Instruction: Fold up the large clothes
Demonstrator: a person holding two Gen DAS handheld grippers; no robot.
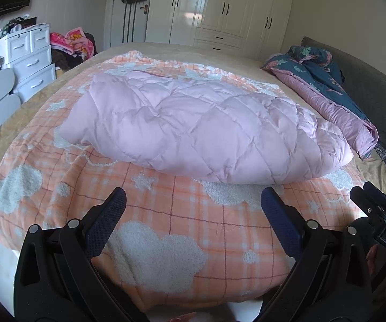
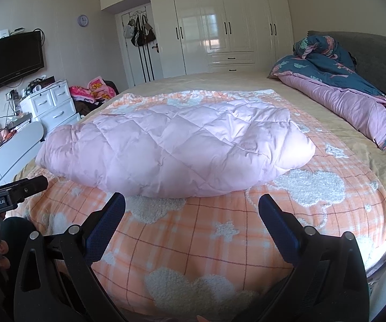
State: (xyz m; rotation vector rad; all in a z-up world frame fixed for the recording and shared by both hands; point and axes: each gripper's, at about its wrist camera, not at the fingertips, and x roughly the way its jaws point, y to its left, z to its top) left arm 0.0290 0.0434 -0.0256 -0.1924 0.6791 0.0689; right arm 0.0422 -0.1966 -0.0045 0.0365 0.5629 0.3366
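Note:
A pale pink quilted down coat (image 1: pixel 193 126) lies folded in a puffy bundle on an orange checked blanket with white clouds (image 1: pixel 166 225), in the middle of the bed. It also shows in the right wrist view (image 2: pixel 171 147) on the same blanket (image 2: pixel 193 241). My left gripper (image 1: pixel 193 201) is open and empty, held above the blanket just short of the coat's near edge. My right gripper (image 2: pixel 192 204) is open and empty, also just short of the coat. The right gripper's body shows at the right of the left wrist view (image 1: pixel 380 214); the left one shows at the left of the right wrist view (image 2: pixel 10 196).
A rolled blue and pink duvet (image 2: pixel 340 91) lies by the grey headboard (image 2: pixel 380 61) on the right. A white drawer unit (image 2: pixel 53 104) and a heap of pink clothes (image 2: pixel 93 91) stand left of the bed. White wardrobes (image 2: pixel 219 26) line the far wall. A TV (image 2: pixel 13 59) hangs on the left wall.

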